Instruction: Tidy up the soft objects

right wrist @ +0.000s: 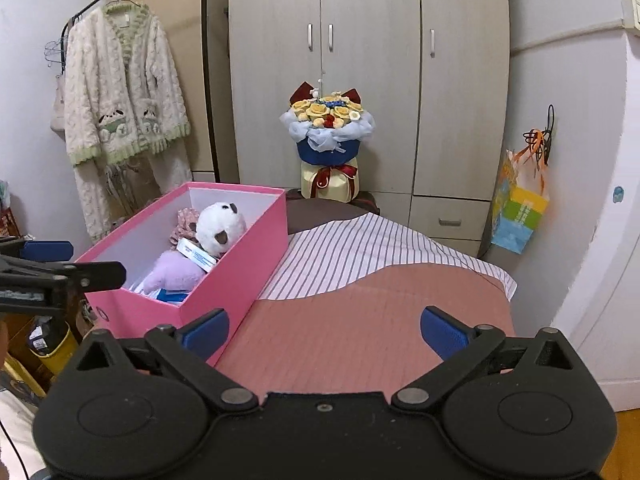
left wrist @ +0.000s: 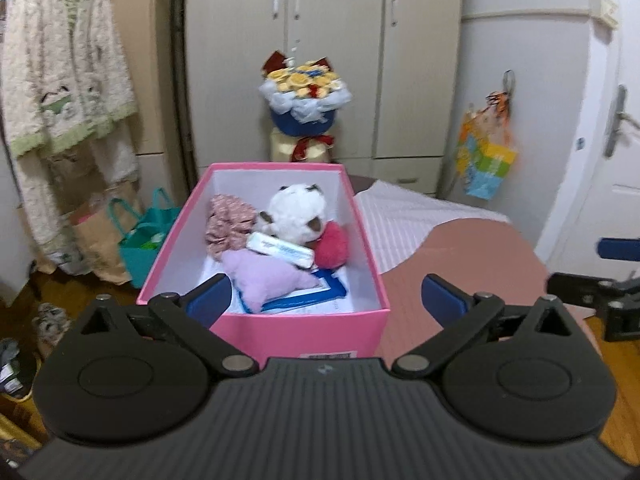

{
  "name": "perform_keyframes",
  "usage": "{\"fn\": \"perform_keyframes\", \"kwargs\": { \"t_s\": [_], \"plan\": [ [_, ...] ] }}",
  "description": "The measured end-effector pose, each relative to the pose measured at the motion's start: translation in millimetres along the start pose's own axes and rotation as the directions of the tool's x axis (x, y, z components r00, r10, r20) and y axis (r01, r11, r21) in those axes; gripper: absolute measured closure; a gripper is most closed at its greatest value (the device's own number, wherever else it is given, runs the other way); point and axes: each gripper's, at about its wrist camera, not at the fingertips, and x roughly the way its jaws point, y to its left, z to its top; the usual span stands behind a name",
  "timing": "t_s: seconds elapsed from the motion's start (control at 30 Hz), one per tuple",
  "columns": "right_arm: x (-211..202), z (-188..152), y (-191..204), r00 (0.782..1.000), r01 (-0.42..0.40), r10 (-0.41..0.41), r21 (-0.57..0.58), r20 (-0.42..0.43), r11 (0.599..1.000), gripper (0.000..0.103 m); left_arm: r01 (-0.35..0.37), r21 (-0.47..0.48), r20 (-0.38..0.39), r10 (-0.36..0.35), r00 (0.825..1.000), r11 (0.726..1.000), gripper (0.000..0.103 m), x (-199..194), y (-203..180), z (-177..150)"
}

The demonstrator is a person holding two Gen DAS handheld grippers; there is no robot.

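Observation:
A pink box (left wrist: 312,332) stands on the pink-covered surface (left wrist: 480,264). It holds a white plush panda (left wrist: 298,210), a lilac plush star (left wrist: 264,280), a red plush heart (left wrist: 332,246), a pink patterned cloth (left wrist: 228,222), a tissue pack (left wrist: 280,250) and a blue-framed item (left wrist: 312,296). My left gripper (left wrist: 327,298) is open and empty, just before the box's near wall. My right gripper (right wrist: 324,330) is open and empty above the pink cover, right of the box (right wrist: 236,264). The panda (right wrist: 220,226) and star (right wrist: 176,270) show there too.
A bouquet (right wrist: 328,136) stands before the wardrobe (right wrist: 368,60). A fluffy robe (right wrist: 120,92) hangs at left. A striped sheet (right wrist: 360,252) lies beyond the pink cover. A colourful bag (right wrist: 518,212) hangs at right. Bags (left wrist: 140,236) sit on the floor left of the box.

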Motion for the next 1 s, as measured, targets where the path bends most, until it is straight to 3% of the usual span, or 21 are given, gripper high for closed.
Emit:
{"fn": "perform_keyframes", "kwargs": {
  "t_s": [0.17, 0.33, 0.43, 0.63, 1.0],
  "plan": [
    [-7.6, -6.7, -5.2, 1.000, -0.004, 0.003, 0.060, 0.011, 0.998, 0.000, 0.018, -0.019, 0.014, -0.018, 1.000, 1.000, 0.000, -1.6, -1.5, -4.9],
    [-21.4, -16.8, 0.7, 0.999, 0.034, -0.035, 0.036, 0.031, 0.999, 0.000, 0.024, -0.003, -0.014, -0.024, 1.000, 1.000, 0.000, -0.3, -7.7, -12.1],
    [-29.8, -21.2, 1.6, 0.995, 0.081, -0.084, 0.044, 0.056, 0.996, 0.000, 0.006, -0.008, 0.002, -0.006, 1.000, 1.000, 0.000, -3.7, -11.2, -16.5],
    [-32.0, -26.4, 6.6, 0.992, 0.107, -0.108, 0.019, 0.069, 0.994, 0.000, -0.032, 0.040, 0.055, 0.029, 0.998, 0.999, 0.000, -13.2, -23.2, -25.4],
    [-37.3, -34.2, 9.4, 0.988, 0.132, -0.133, 0.016, 0.074, 0.991, 0.000, -0.054, 0.075, 0.053, 0.050, 0.997, 0.996, 0.000, -14.8, -34.1, -35.5]
  ]
}}
